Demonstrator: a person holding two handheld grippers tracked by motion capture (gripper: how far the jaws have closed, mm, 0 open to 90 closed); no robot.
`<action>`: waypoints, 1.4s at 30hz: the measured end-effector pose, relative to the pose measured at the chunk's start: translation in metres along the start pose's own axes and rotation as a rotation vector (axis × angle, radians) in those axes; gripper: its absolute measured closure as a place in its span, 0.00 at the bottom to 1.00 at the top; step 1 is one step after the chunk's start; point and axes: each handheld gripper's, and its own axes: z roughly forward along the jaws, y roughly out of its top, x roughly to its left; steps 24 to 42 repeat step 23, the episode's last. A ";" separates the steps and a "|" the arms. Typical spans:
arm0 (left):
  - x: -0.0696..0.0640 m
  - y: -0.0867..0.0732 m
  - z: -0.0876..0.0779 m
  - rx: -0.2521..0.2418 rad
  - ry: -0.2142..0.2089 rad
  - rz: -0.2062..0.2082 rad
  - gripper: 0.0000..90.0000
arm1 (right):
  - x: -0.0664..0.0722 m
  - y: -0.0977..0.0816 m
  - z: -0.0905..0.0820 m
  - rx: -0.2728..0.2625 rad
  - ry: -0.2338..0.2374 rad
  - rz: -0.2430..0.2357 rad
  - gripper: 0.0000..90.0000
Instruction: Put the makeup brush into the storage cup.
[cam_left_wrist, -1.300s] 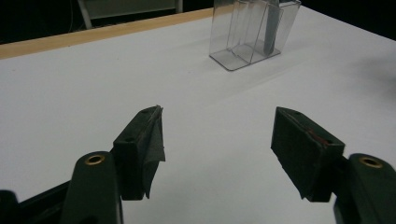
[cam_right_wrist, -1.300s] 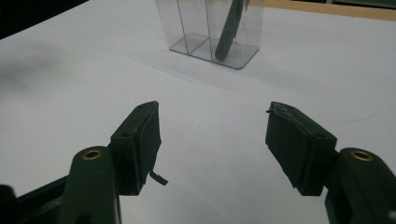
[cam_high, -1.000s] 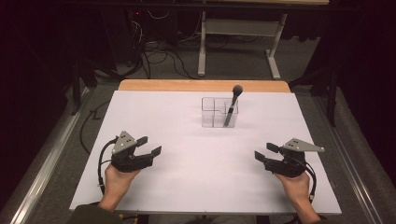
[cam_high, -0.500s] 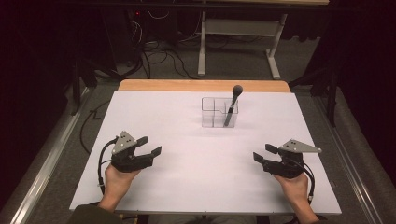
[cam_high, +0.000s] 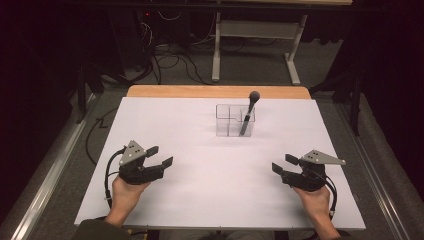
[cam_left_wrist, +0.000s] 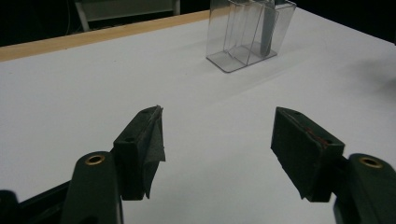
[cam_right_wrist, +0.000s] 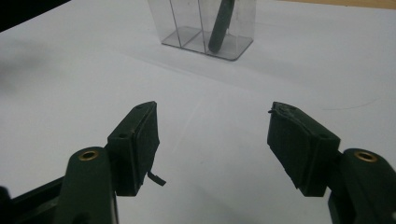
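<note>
A clear plastic organizer (cam_high: 229, 121) with several compartments stands at the far middle of the white table (cam_high: 175, 125). A dark makeup brush (cam_high: 248, 112) leans upright in its right compartment, head up. My left gripper (cam_high: 161, 155) rests open near the front left, with nothing between its jaws. My right gripper (cam_high: 282, 164) sits at the front right; its jaws have just been opening a little and hold nothing. In the left gripper view the open gripper (cam_left_wrist: 217, 135) faces the organizer (cam_left_wrist: 243, 42). In the right gripper view the gripper (cam_right_wrist: 212, 130) faces the organizer (cam_right_wrist: 187, 23) and the brush (cam_right_wrist: 222, 25).
A wooden strip (cam_high: 215, 91) edges the table's far side. Beyond it, cables (cam_high: 170, 60) lie on the floor beside a metal stand (cam_high: 255, 37). A rail (cam_high: 47, 175) runs along the left side.
</note>
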 end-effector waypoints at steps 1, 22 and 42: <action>0.000 0.000 0.000 0.000 0.000 0.001 0.38 | 0.000 0.000 0.000 0.001 -0.004 0.006 0.39; -0.001 0.000 0.002 0.006 0.000 0.009 0.38 | 0.001 -0.001 -0.001 -0.013 -0.010 -0.007 0.37; -0.001 0.000 0.002 0.007 0.000 0.010 0.38 | 0.002 0.000 -0.001 -0.014 -0.010 -0.003 0.37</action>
